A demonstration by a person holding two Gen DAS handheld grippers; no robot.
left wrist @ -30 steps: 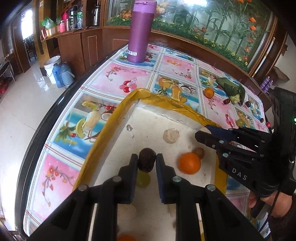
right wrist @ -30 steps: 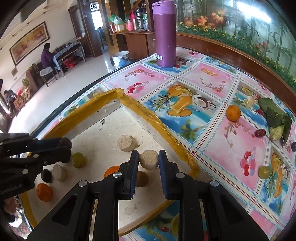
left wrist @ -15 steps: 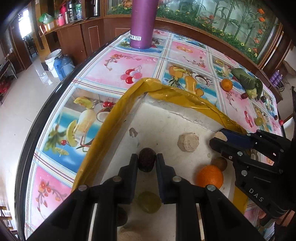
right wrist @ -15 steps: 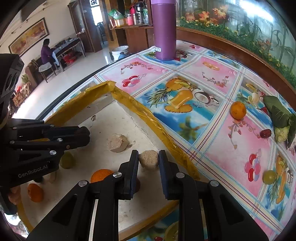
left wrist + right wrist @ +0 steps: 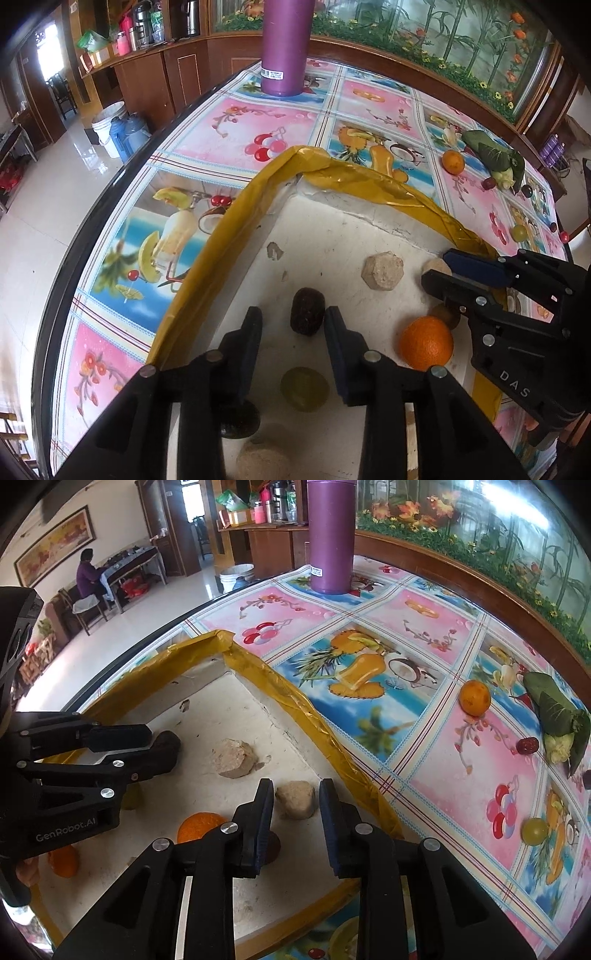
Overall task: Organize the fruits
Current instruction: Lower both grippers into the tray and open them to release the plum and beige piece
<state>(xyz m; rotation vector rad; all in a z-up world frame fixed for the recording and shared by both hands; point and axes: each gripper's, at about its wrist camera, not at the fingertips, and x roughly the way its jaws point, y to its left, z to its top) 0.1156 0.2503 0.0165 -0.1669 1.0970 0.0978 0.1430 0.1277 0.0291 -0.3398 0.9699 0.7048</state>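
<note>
A white tray with a yellow taped rim (image 5: 236, 236) (image 5: 310, 716) sits on the fruit-print tablecloth. My left gripper (image 5: 292, 328) is open inside it; a dark brown fruit (image 5: 307, 311) lies on the tray floor between its fingertips, with gaps on both sides. My right gripper (image 5: 296, 812) is open around a tan lump (image 5: 296, 799) that rests on the tray floor near the right rim. An orange (image 5: 426, 342), a green grape (image 5: 304, 388) and another tan lump (image 5: 383, 271) lie in the tray.
On the cloth outside the tray lie an orange (image 5: 474, 698), a green leaf bundle (image 5: 557, 716), a red date (image 5: 527, 745) and a green grape (image 5: 534, 831). A tall purple flask (image 5: 331, 535) stands at the far edge. The table edge runs close along the tray's left side.
Both grippers have opened. The dark fruit and the tan lump, held before, now rest on the tray floor. Both grippers came lower into the tray.
</note>
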